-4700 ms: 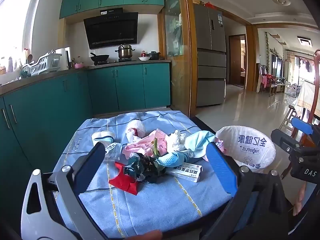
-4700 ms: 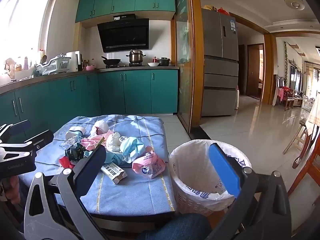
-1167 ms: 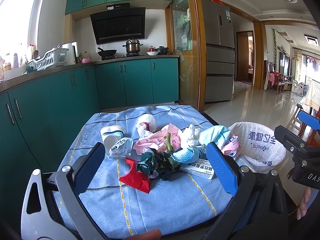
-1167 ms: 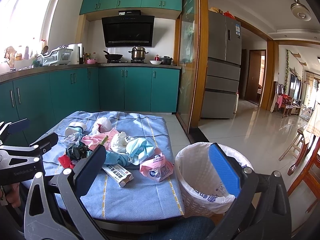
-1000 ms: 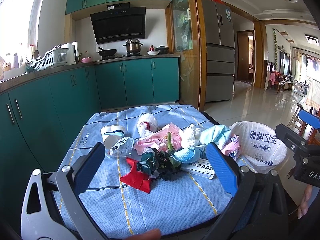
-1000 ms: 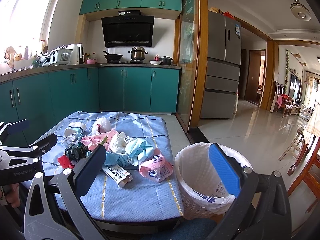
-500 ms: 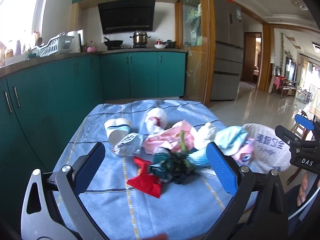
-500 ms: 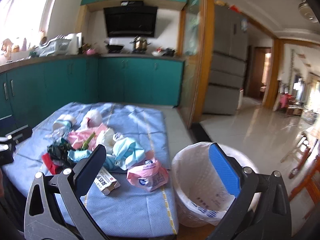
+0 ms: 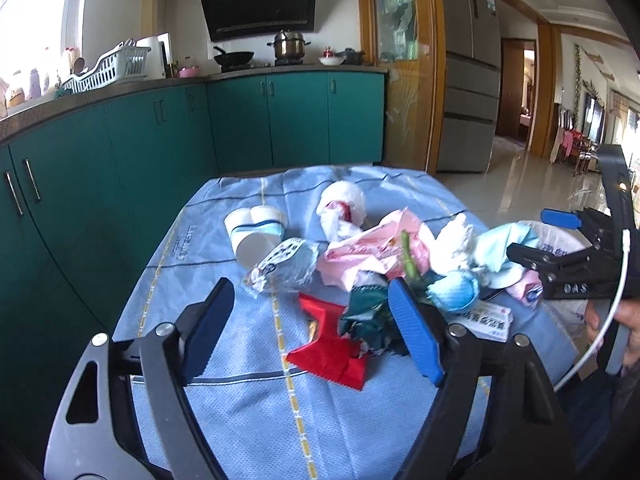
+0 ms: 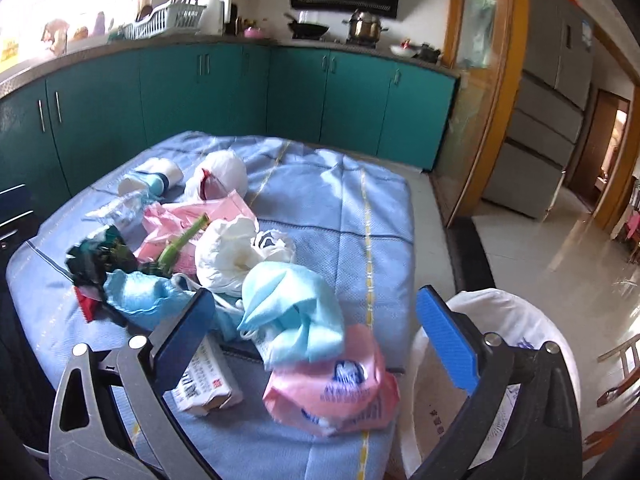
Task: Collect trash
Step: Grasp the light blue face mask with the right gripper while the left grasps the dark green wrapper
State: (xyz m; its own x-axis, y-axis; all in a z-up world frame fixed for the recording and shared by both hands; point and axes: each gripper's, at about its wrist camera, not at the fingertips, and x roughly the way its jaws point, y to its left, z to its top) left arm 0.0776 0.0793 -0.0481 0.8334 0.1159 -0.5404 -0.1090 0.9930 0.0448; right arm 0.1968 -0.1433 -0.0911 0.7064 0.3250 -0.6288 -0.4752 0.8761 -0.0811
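Trash lies heaped on a blue cloth-covered table (image 9: 248, 408). My left gripper (image 9: 308, 320) hovers over a red wrapper (image 9: 332, 344) and a dark green wrapper (image 9: 366, 316); its jaws are closing and the pads touch nothing. My right gripper (image 10: 316, 332) hangs above a pink tissue pack (image 10: 332, 392) and a light blue mask (image 10: 292, 304); its jaws are closing too, clear of both. A white lined bin (image 10: 516, 344) stands at the table's right edge. In the left wrist view the right gripper (image 9: 560, 240) reaches in from the right, held by a hand (image 9: 624, 320).
Further back lie paper cups (image 9: 256, 232), a clear wrapper (image 9: 284, 264), a pink bag (image 9: 372, 244), a white bag (image 10: 236, 252) and a small white box (image 10: 204, 384). Teal cabinets (image 9: 160, 140) run along the left and back. A fridge (image 9: 468, 92) and tiled floor (image 10: 532, 248) lie to the right.
Both grippers have moved forward and down toward the trash heap, which now looks larger. The jaws of both stand closer together than before. The right gripper has tilted downward.
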